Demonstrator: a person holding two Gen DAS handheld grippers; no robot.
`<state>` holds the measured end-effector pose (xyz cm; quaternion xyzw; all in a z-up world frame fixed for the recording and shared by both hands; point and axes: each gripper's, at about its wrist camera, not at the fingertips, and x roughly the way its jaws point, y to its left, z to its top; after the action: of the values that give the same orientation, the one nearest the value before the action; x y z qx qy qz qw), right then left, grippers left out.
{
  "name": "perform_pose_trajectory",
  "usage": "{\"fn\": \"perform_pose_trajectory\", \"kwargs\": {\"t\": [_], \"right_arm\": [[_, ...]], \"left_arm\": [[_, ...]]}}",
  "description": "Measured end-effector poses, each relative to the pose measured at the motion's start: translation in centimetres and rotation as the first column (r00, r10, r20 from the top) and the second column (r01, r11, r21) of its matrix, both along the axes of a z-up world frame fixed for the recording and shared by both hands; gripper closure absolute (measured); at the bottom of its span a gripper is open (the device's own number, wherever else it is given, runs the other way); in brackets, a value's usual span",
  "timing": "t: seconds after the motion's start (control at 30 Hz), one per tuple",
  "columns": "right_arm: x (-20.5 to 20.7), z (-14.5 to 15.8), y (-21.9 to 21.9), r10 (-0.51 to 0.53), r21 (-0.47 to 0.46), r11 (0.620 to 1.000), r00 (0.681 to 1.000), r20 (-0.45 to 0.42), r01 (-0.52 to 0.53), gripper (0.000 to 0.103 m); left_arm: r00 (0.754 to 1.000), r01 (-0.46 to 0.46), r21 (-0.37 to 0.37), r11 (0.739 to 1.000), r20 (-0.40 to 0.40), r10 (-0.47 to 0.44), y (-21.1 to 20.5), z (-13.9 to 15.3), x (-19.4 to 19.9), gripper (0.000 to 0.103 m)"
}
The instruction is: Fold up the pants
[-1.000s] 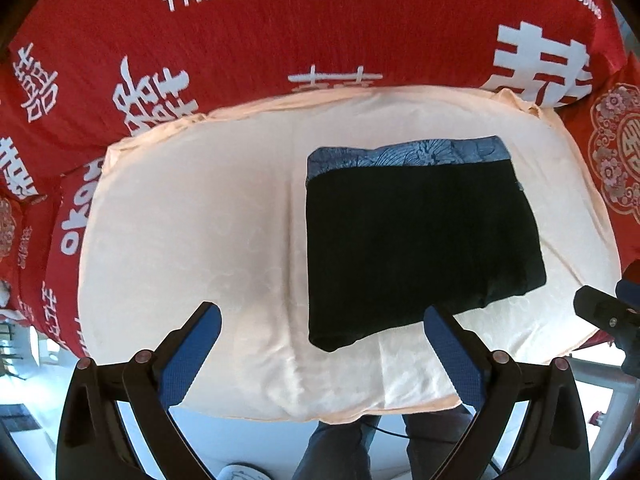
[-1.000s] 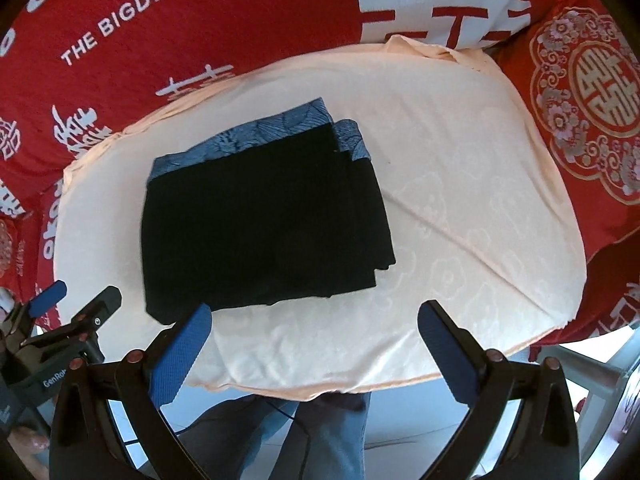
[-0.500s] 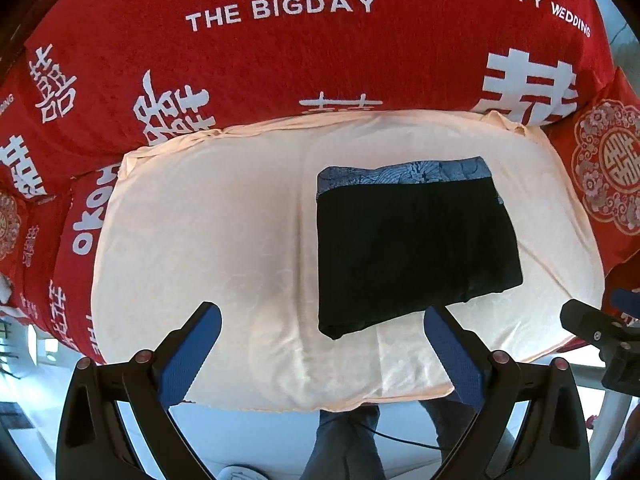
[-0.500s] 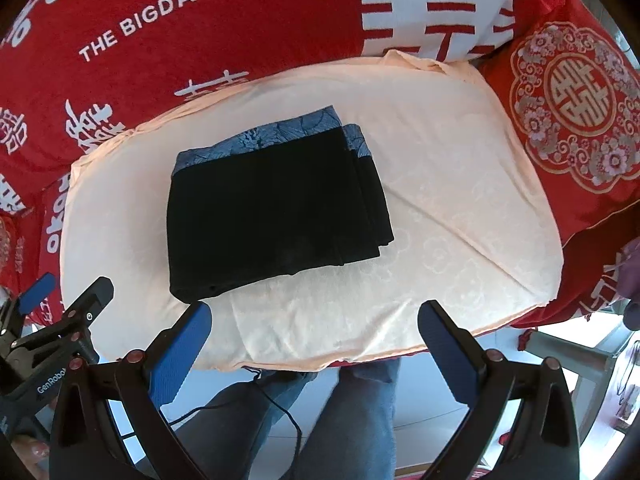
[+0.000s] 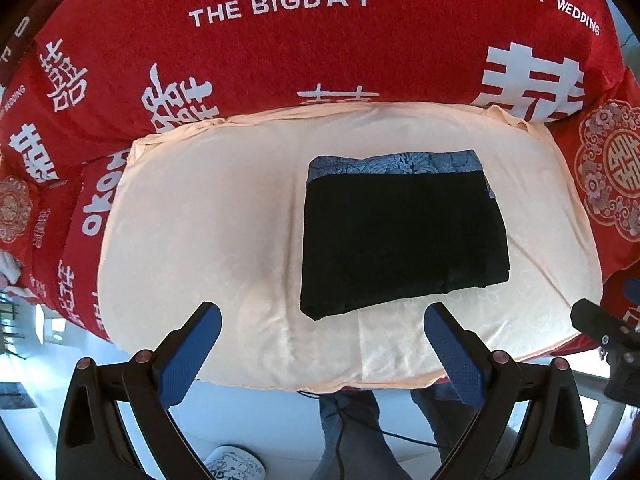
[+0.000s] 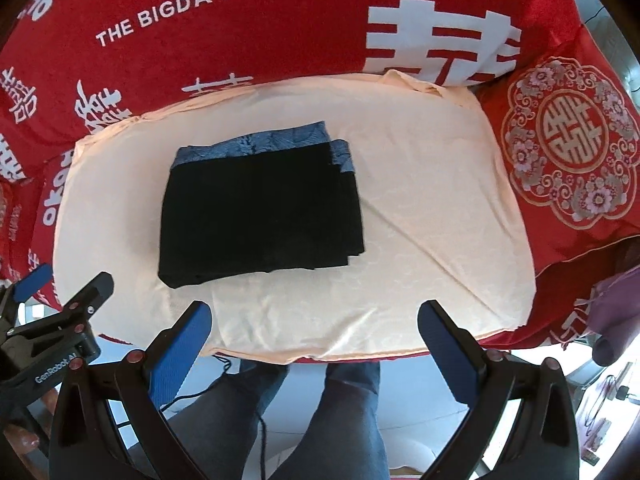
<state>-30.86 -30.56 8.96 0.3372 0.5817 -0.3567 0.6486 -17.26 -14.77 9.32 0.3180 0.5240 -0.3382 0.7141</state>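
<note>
My left tongs [image 5: 320, 332] are spread wide with nothing between the blue pads [image 5: 192, 354], and they hang above the near edge of the cushion [image 5: 200, 240], not touching it. My right tongs [image 6: 314, 328] are spread just as wide and empty, also held over the near edge. From the right camera I can see the left tongs off at the lower left, and from the left camera a bit of the right tongs shows at the far right edge.

The pants [image 5: 400, 236] lie folded into a compact black rectangle on the cream cushion, well apart from both sets of tongs. A blue patterned band [image 5: 396, 164] runs along the far edge of the stack. From the right view the pants [image 6: 260, 208] sit left of the cushion's middle, with the layered edges stepping out slightly at the right side.

The cushion rests on a sofa draped in a red cover [image 5: 280, 60] printed with white characters and the words "THE BIGDAY" and "HAPPY WEDDING". A red pillow [image 6: 568, 140] with a round floral emblem stands at the right end. Below the cushion's edge I see the person's legs [image 6: 348, 412] in dark jeans, and a thin black cable [image 6: 224, 364] hanging down.
</note>
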Motion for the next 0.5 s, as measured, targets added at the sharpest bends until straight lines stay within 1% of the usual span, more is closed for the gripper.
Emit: {"fn": "perform_pose_trajectory", "kwargs": {"t": [0.13,0.33,0.5], "right_arm": [[-0.15,-0.16,-0.12,0.032,0.002,0.999,0.999,-0.007,-0.032,0.000],[0.05,-0.27,-0.04,0.045,0.007,0.999,0.999,-0.004,-0.045,0.000],[0.37,-0.20,0.36,0.051,0.001,0.999,0.999,-0.001,-0.051,0.000]], "left_arm": [[1.000,-0.001,0.006,1.000,0.009,0.001,0.05,0.38,-0.14,0.001],[1.000,0.001,0.024,1.000,0.007,-0.001,0.38,0.41,-0.07,0.001],[1.000,0.006,0.016,1.000,0.014,-0.007,0.34,0.68,-0.03,0.001]]}}
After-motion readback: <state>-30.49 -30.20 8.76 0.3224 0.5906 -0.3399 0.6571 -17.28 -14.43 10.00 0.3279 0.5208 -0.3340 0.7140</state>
